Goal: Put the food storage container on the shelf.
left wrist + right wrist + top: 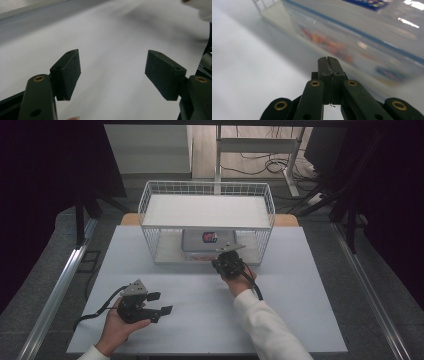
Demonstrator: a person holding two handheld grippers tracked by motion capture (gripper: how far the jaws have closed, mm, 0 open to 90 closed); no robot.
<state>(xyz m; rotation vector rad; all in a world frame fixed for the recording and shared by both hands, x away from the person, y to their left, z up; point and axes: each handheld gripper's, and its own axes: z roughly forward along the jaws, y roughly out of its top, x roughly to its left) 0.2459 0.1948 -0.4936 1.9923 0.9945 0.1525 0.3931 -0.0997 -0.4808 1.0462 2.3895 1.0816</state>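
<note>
Right tongs (328, 65) pressed together near blurred-label container (362, 37).

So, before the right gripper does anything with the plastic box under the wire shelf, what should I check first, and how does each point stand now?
1. Right gripper open enough to take the plastic box: not ok, its jaws are pressed together.
2. Right gripper at the box: ok, it is just in front of the box's near side.
3. Contact with the box: cannot tell.
4. Box position: ok, on the lower level of the wire shelf, near the open front.
5. Left gripper out of the way: ok, open, over the white table, holding nothing.
</note>
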